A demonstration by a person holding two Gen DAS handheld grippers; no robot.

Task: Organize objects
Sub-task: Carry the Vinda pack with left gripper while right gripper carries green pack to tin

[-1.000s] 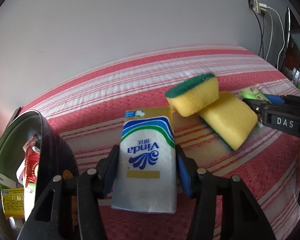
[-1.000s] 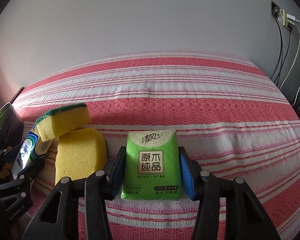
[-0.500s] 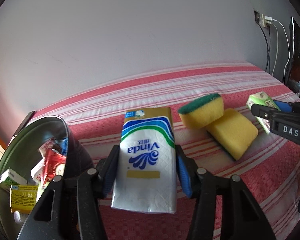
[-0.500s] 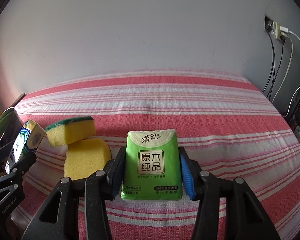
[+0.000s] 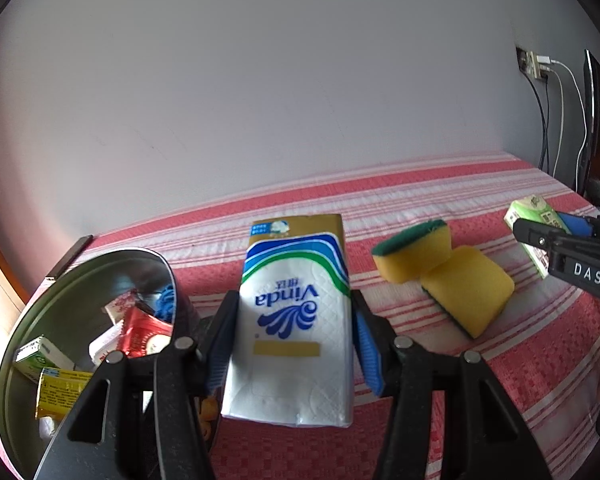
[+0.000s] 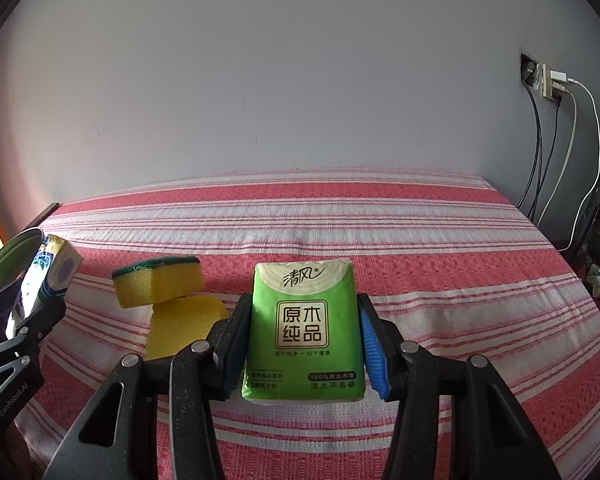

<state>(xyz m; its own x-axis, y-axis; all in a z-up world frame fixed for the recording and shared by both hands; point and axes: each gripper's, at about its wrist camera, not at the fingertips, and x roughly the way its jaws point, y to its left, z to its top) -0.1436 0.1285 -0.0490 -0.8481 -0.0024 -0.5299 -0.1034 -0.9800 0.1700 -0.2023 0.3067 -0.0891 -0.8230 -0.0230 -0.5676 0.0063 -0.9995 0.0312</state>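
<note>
My left gripper (image 5: 290,344) is shut on a white and blue Vinda tissue pack (image 5: 292,320), held above the striped cloth beside a metal bin (image 5: 80,280). My right gripper (image 6: 302,344) is shut on a green tissue pack (image 6: 304,332), lifted over the cloth. The green pack also shows at the right of the left wrist view (image 5: 534,216), and the Vinda pack at the left of the right wrist view (image 6: 50,276). Two yellow sponges with green backs (image 5: 440,268) lie stacked between the grippers, also visible in the right wrist view (image 6: 160,284).
The bin (image 6: 8,252) holds several small boxes and packets (image 5: 132,332). A red and white striped cloth (image 6: 420,248) covers the surface up to a grey wall. A socket with cables (image 6: 548,84) and a dark monitor (image 5: 598,128) stand at the right.
Both grippers have risen with their packs and tilted up, so the wall fills more of each view. The bin's inside shows more in the left wrist view. The sponges have not moved.
</note>
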